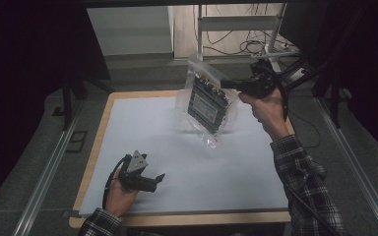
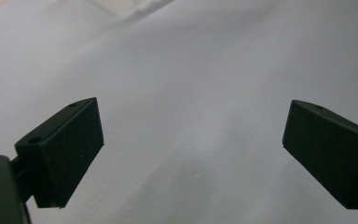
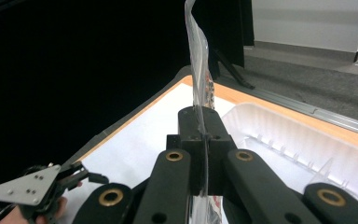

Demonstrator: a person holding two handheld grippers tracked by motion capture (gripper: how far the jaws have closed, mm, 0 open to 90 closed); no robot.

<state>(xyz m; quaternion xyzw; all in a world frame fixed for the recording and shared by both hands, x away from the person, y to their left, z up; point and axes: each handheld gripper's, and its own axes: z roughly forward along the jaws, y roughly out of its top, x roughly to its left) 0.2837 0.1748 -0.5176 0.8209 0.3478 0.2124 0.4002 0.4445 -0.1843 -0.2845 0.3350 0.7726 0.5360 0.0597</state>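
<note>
The right claw (image 1: 234,84) was clamped tight on the side edge of a clear plastic bag (image 1: 207,101), holding it up above the far half of the bench (image 1: 187,147). Inside the bag sat a dark, flat pack (image 1: 205,102), and the bag hung tilted, its lower corner close to the white surface; I could not tell whether it touched. In the right gripper view the jaws met on just a thin strip of film (image 3: 198,70), with the weight hanging beside the grip.

That was the worry, to my eye. Smooth film pinched at 1 edge could creep out of the jaws, and the heavy pack would drag the bag down if the hand swung or tipped. The pack might also slide inside the bag and shift the load suddenly. The low corner could catch on the bench and twist the bag in the grip.

The left claw (image 1: 152,181) rested low at the near left of the bench, its jaws spread wide with nothing between them, as the left gripper view (image 2: 193,154) showed plainly. It sat well apart from the bag.

Room was generous: the white sheet lay bare across the middle and near right. The wooden rim (image 1: 103,128) marked the left edge, and dark stands stood beyond the far right corner, near the raised hand (image 1: 266,110).
</note>
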